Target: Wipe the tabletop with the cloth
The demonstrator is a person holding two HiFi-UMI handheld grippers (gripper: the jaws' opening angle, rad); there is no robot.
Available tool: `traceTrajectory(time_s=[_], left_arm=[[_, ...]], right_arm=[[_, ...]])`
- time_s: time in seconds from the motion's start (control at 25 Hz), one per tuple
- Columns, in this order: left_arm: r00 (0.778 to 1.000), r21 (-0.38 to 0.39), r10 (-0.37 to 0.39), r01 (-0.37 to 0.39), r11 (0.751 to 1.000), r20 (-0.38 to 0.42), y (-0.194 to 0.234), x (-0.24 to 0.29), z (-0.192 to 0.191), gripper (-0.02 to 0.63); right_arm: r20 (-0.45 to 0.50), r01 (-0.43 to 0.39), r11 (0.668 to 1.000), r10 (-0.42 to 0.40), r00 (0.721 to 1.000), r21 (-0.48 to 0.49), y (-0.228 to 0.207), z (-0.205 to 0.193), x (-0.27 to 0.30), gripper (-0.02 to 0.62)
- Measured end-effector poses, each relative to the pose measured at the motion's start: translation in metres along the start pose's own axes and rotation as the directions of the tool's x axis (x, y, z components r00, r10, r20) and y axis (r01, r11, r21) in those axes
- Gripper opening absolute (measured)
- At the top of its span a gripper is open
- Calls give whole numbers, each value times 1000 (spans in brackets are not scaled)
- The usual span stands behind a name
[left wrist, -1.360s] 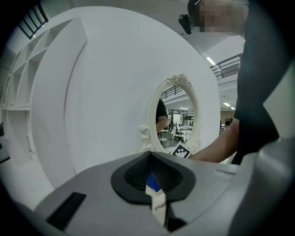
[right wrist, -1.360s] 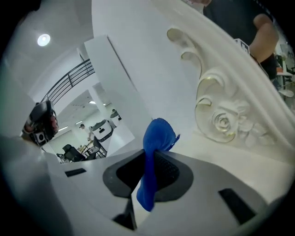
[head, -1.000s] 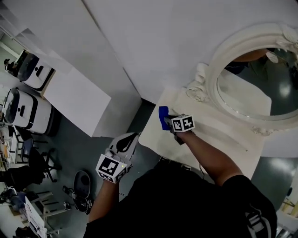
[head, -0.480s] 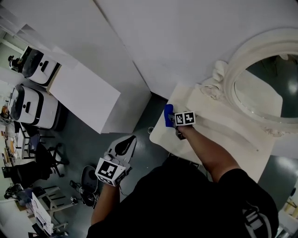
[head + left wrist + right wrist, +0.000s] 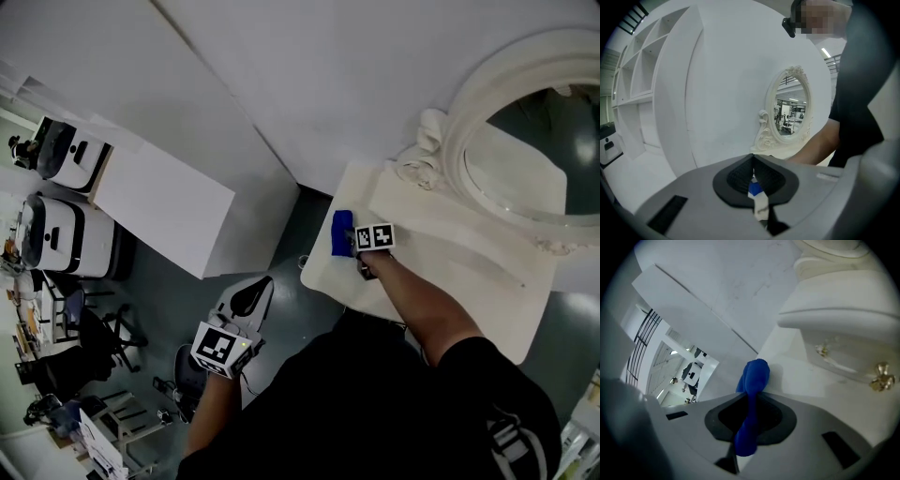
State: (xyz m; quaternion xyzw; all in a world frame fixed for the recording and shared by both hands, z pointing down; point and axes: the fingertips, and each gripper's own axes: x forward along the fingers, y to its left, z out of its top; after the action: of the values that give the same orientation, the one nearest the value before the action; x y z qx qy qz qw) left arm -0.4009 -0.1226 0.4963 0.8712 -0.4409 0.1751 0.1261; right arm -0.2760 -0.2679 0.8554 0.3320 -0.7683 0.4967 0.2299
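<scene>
I am holding my left gripper (image 5: 260, 287) low, off the worktop (image 5: 322, 269), its fingers (image 5: 736, 176) pressed together on nothing. My right gripper (image 5: 751, 400) fingers (image 5: 774, 416) are squeezing the blue cloth (image 5: 753, 375) at the worktop's edge. The white mirror (image 5: 458, 124) is standing beyond.

A: Far right?
B: Oval mirror (image 5: 530, 164) in ornate white frame, upright, close to white wall (image 5: 337, 84).
A: Under it?
B: Drawer front (image 5: 843, 364) with brass knob (image 5: 882, 376).
A: Left side?
B: White box cabinet (image 5: 164, 211) on grey floor (image 5: 178, 300); two white machines (image 5: 56, 234) beyond; dark chair (image 5: 89, 337) nearer.
</scene>
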Motion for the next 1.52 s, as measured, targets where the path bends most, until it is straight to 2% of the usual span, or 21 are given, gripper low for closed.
traceTrajectory(time_s=[0.36, 0.56, 0.8, 1.16, 1.4, 1.52], left_arm=[[992, 42, -128, 127, 991, 9, -33, 46, 24, 11], [978, 57, -207, 206, 977, 2, -62, 75, 36, 11], [955, 99, -295, 294, 951, 0, -117, 108, 55, 11], [915, 144, -403, 401, 905, -12, -192, 149, 75, 11], [879, 188, -472, 475, 860, -64, -239, 162, 78, 11], [874, 181, -481, 485, 856, -65, -255, 168, 80, 11]], right_arm=[[20, 110, 993, -111, 994, 43, -63, -28, -59, 37], [42, 169, 984, -171, 984, 49, -102, -42, -102, 37], [52, 234, 968, -239, 970, 90, -152, -64, -160, 37], [78, 335, 925, -353, 932, 180, -231, -102, -255, 38], [63, 398, 897, -416, 907, 192, -274, -126, -312, 38], [62, 428, 876, -451, 891, 220, -298, -142, -342, 38]])
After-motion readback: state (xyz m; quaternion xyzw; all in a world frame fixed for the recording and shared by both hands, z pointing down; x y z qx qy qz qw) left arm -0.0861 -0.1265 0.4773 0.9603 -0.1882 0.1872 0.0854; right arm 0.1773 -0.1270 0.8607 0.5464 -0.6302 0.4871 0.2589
